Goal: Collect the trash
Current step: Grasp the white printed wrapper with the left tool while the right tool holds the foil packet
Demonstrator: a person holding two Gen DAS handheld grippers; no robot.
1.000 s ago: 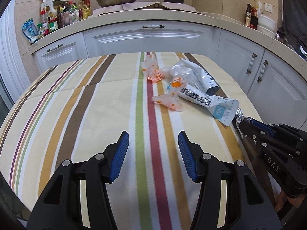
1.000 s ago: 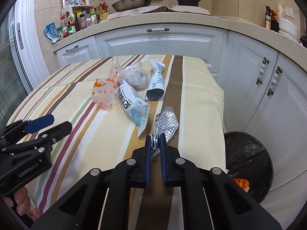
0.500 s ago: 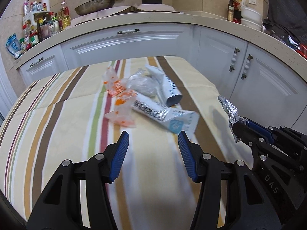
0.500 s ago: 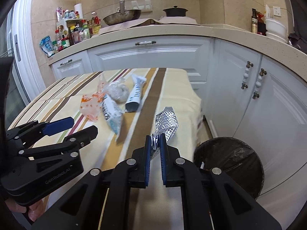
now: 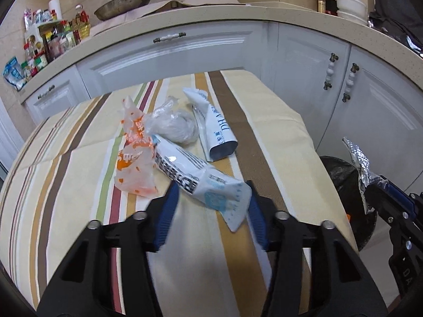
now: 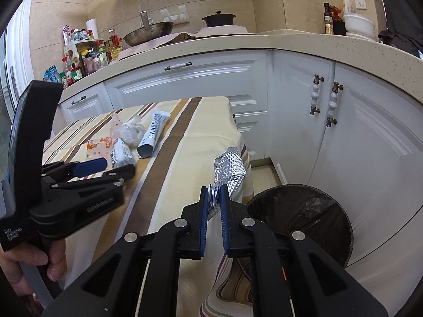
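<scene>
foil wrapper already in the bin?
No. The foil wrapper is pinched in the right gripper, held up beside the table edge, short of the black-lined trash bin.

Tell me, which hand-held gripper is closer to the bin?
Right. The right hand-held gripper hangs beside the bin, pinching foil trash. The left hand-held gripper is over the table, closing around a white wrapper.

I count four pieces of trash on the striped table (image 5: 79,174) — two white printed wrappers (image 5: 203,182) (image 5: 215,129), one orange-spotted bag (image 5: 134,166), one clear crumpled bag (image 5: 171,125), clustered toward its far edge. One foil wrapper (image 6: 230,167) — one black bin (image 6: 304,208) past the right edge.
</scene>
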